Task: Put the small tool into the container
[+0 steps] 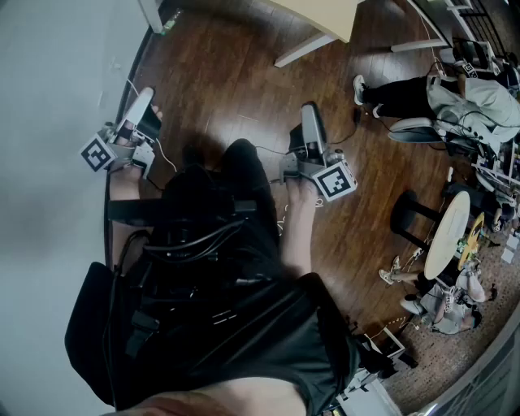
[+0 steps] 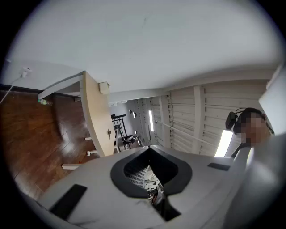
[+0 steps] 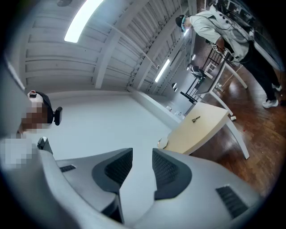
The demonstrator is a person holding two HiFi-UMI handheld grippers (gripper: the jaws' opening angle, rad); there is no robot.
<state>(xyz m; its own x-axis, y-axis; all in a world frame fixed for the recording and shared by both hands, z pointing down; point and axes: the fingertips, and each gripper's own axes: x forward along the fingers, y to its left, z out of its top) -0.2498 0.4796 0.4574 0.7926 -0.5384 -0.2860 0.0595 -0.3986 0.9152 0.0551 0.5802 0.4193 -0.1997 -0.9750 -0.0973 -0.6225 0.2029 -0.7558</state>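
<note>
**Surroundings.** A dark wooden floor (image 1: 244,73) fills the upper and right parts of the head view. A pale grey wall (image 1: 49,203) runs down its left edge. Your torso, in black clothing (image 1: 219,268), takes the lower centre. A table with a light wood top (image 1: 325,15) stands at the top edge. 1 person in a grey top (image 1: 467,101) bends over at the upper right.

**Grippers.** You hold 2 grippers well apart, 1 on each side of your body, both pointing toward the top of the frame.
- The left gripper (image 1: 145,101) sits at the upper left, close to the wall. Its own view shows the jaws clenched, tips meeting, with a hollow behind them. Something small, pale and reddish sits low in that hollow; you cannot identify it.
- The right gripper (image 1: 311,112) sits at upper centre. Its own view shows the jaws released, with a clear gap and nothing between the pads (image 3: 166,170).

**Task items.** Neither the small tool nor the container can be placed with certainty. A small dark item (image 3: 195,120) lies on the tabletop at centre right of the right gripper view. It is too small to name.
</note>
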